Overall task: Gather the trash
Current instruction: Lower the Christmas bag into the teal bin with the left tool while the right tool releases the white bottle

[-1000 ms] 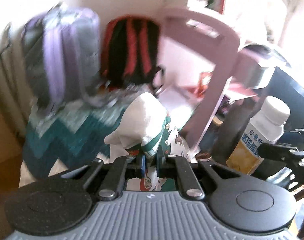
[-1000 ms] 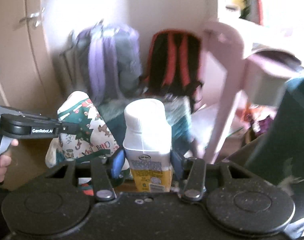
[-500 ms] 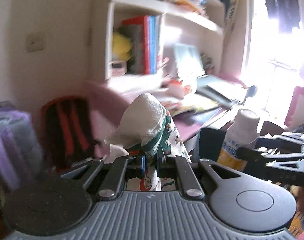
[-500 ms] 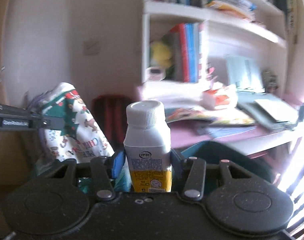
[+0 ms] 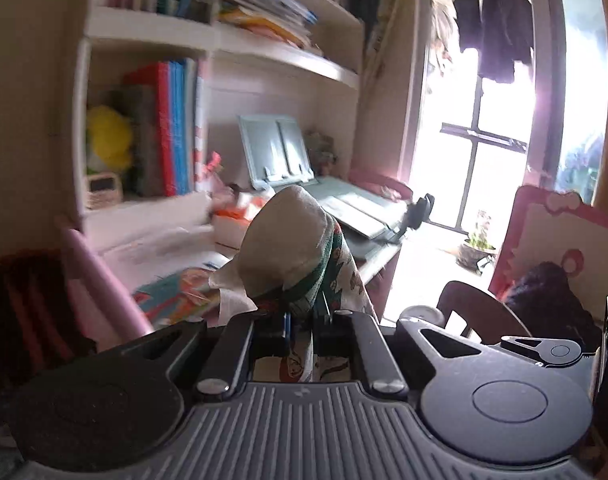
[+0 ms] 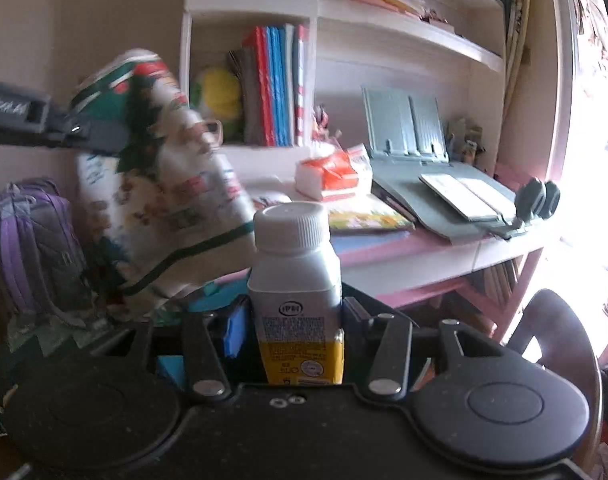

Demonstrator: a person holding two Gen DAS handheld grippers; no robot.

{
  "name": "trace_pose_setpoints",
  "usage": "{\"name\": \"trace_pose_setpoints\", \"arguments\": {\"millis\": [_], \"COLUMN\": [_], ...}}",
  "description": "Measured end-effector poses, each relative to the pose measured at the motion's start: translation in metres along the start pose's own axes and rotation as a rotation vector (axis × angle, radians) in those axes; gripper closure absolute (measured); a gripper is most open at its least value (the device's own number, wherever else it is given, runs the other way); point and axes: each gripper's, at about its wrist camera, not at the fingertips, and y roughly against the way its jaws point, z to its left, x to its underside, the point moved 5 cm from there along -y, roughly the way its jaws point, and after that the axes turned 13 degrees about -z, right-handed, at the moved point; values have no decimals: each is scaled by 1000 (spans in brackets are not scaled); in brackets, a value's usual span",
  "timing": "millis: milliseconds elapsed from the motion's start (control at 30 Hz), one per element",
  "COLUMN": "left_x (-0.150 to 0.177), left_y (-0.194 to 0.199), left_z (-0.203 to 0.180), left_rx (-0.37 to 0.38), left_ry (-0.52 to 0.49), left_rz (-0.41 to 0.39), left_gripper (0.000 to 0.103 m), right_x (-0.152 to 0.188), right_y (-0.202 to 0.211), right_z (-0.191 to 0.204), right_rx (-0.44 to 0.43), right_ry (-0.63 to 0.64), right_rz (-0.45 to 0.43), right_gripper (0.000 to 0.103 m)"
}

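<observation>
A person carries two pieces of trash past a pink table in a bedroom, one in each hand-held gripper. The right gripper has its fingers clamped on a white bottle with a yellow label, which stands upright between them with its cap above the fingertips, in front of the table's near edge. The left gripper has its fingers pressed together on a crumpled printed wrapper, pinched at its lower fold so that most of it balloons up and forward beyond the fingertips; from the right wrist camera the same wrapper hangs to the left of the bottle and higher, blurred. No bin shows in either view, so the step in hand looks like a carry toward wherever the trash goes. Doing it well likely means keeping both grips firm and the bottle vertical, since its smooth sides could slide through the pads if tilted. The wrapper, thin and held by a small pinch, could tear or slip free if it brushes the books on the shelf above the table or the chair back to the right of the table. A book stand and a tissue pack sit on the table.
</observation>
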Motion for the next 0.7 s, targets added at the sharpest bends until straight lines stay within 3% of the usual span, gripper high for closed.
{"name": "trace_pose_setpoints", "arguments": {"millis": [300,467,700], "left_x": [68,103,137], "left_y": [-75,-91,-99], "left_z": [-20,-20,-15], "left_rx": [38,39,26], "left_ry": [12,-1,-19], "left_rz": [195,292,380], "left_gripper": [94,94,93], "right_x": [29,44,54], "right_y": [-26,-34,-37], "right_z": [-16,-14,-17], "right_rx": [-18,-32,-18], "right_ry": [-14,-30,-40], "right_rz": [107,165,169], "right_gripper": [54,53,51]}}
